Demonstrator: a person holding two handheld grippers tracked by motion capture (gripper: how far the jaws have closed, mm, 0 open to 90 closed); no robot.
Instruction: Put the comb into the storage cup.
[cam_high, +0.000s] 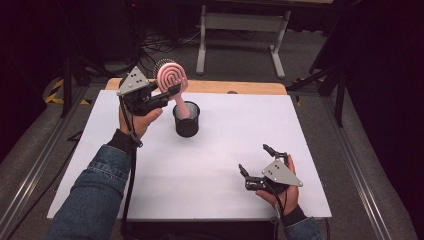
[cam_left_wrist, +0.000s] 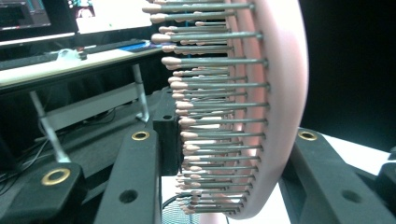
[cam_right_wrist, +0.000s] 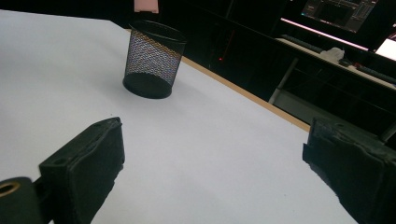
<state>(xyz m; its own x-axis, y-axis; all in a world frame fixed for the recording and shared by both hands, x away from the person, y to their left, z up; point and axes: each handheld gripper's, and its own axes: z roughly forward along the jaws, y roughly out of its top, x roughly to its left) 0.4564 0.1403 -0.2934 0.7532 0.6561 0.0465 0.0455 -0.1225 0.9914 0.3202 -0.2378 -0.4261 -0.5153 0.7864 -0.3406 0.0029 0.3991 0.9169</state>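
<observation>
A pink hairbrush (cam_high: 172, 80) with metal bristles (cam_left_wrist: 219, 112) is held upright by its head in my left gripper (cam_high: 167, 94), which is shut on it. The brush's handle (cam_high: 183, 107) points down into a black mesh cup (cam_high: 186, 120) on the white table (cam_high: 200, 165). The handle's end (cam_right_wrist: 145, 5) hangs over the cup's mouth (cam_right_wrist: 158, 31) in the right gripper view. My right gripper (cam_high: 256, 161) rests low near the table's front right, open with nothing between its jaws.
The white table top ends in a wooden strip (cam_high: 235, 87) at the far side. Beyond it stand a white desk frame (cam_high: 240, 30), cables on the floor and dark stands. Monitors (cam_right_wrist: 341, 11) glow on a far desk.
</observation>
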